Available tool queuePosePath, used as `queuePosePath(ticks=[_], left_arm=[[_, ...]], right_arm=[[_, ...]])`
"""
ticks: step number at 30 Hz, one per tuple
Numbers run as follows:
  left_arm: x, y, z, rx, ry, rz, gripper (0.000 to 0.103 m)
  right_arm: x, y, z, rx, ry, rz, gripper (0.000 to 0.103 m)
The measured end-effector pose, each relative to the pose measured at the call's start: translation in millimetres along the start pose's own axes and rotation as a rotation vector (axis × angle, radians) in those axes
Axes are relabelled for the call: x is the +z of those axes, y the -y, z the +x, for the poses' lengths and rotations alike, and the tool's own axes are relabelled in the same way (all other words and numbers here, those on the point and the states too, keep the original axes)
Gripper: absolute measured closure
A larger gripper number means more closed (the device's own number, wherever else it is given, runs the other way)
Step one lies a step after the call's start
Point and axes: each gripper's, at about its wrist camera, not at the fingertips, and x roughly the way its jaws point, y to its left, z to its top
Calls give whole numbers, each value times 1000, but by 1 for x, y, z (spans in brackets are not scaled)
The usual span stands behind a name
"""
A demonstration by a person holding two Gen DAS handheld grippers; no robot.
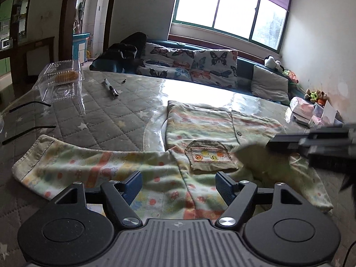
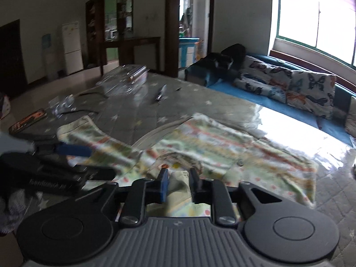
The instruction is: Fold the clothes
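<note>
Our left gripper [image 1: 178, 185] spread open above shirt [image 1: 200, 120] | our right gripper [image 2: 178, 183] pinching shirt fold | surface [image 1: 106, 115] beneath

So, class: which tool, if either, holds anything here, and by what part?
The right tool grips the patterned child's shirt by a bunched fold of its right side, near the chest pocket. The left tool is open over the shirt, holding nothing.

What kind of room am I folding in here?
Most likely a home living room: a sofa with butterfly cushions under a window, a fridge further back. The garment lies on a quilted table cover.
</note>
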Motion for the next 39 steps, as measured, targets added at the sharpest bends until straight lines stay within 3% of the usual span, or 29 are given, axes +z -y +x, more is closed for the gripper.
queuePosePath(ticks=[6,11,19,20,22,23,29,36,39], left_arm=[[10,14,2,-23,18,19,28],[14,34,11,-59,11,54,28],[6,69,40,-100,-57,128,27],[4,71,43,-94,-67,140,26],[-1,75,49,-77,-84,166,26],[-2,75,51,-72,-90,170,26],[-8,71,58,-55,-117,166,24],[-9,65,55,-45,-119,144,21],[-5,57,45,-41,-95,118,19]], right_arm=[[-11,16,-22,-28,7,11,73],[-44,48,-35,-108,-81,38,70],[-91,79,-27,-115,-179,134,58],[-91,81,-29,-108,-172,138,57],[-89,82,-34,-112,-149,140,42],[-88,83,-37,-114,-138,141,40],[-68,98,-27,-105,-66,175,37],[-79,117,-6,-98,-97,248,33],[-78,112,-13,-106,-73,243,22]])
